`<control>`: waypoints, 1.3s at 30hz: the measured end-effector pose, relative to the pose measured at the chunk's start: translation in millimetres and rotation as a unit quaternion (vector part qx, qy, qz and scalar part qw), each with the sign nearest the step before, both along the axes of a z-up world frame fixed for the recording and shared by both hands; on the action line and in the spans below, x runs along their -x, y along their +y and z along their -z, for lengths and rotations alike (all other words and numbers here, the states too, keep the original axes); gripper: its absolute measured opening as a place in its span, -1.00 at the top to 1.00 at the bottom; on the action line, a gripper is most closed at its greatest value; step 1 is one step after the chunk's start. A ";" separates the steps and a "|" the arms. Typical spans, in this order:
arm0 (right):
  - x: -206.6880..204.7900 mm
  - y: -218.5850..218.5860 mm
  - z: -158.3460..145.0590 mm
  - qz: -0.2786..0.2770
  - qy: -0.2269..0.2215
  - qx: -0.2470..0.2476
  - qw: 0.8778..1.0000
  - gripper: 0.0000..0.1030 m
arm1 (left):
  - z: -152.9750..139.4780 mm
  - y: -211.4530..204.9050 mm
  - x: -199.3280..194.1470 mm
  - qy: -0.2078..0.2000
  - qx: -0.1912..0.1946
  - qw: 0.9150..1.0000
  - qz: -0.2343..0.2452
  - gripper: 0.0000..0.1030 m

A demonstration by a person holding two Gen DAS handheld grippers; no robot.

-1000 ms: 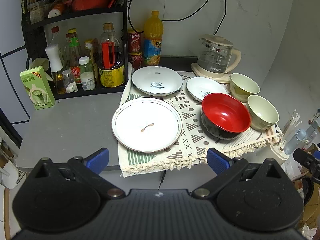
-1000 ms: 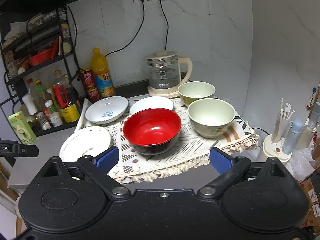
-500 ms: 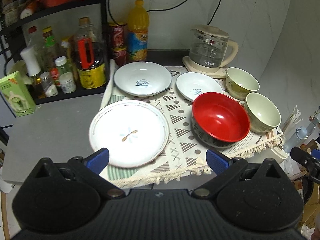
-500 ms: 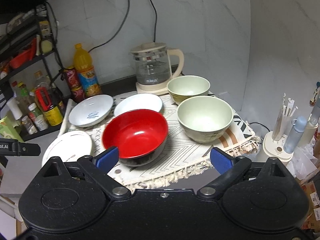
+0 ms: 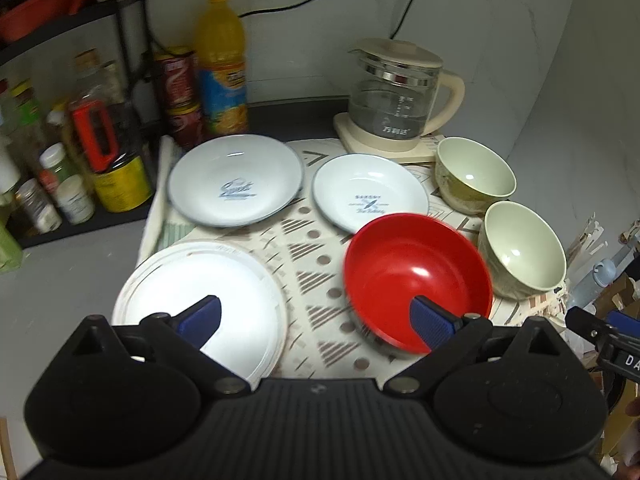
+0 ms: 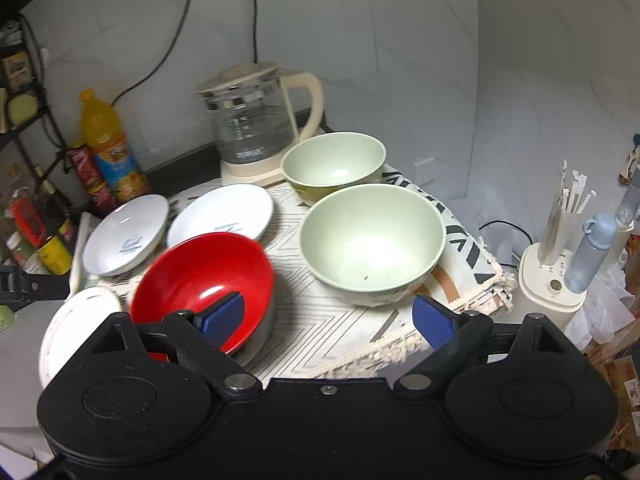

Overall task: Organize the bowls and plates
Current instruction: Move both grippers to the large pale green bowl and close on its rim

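Overhead, my left hand-held gripper [image 5: 314, 318] and right hand-held gripper [image 6: 326, 316] both gape wide, holding nothing; red bowl [image 5: 416, 280] sits on the patterned cloth [image 5: 312, 256], between white plate [image 5: 200, 288] and green bowl [image 5: 522, 254].

Large plate [image 5: 200, 304] nearest left, bowl [image 5: 416, 280] to its right, two dishes [image 5: 236, 180] behind, all on cloth [image 5: 312, 256].
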State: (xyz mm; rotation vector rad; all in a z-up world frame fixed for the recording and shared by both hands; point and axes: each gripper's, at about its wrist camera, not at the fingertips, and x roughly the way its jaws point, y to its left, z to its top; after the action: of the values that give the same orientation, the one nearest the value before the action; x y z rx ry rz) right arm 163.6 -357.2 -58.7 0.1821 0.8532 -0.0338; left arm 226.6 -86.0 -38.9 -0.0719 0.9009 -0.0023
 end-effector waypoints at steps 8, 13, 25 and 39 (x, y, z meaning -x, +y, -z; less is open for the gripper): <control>-33.4 -22.0 22.6 0.047 0.034 -0.008 0.998 -0.47 | 13.2 -30.5 -55.7 0.018 0.005 0.999 0.047 -0.81; -46.7 -38.2 31.0 0.081 0.048 -0.014 0.996 -0.39 | 24.2 -52.5 -88.0 0.028 0.015 0.996 0.084 -0.77; -67.4 -66.2 53.1 0.141 0.067 -0.033 0.987 -0.18 | 55.6 -116.4 -149.6 0.057 0.036 0.982 0.175 -0.27; -85.6 -77.7 81.6 0.165 0.101 -0.044 0.980 0.25 | 98.7 -182.3 -195.9 0.112 0.025 0.963 0.244 0.00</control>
State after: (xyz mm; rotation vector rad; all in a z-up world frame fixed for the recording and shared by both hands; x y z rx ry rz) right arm 249.2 -434.9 -140.3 0.4080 1.0200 -0.3296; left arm 422.5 -268.3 -137.6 0.1074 1.1259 -0.4840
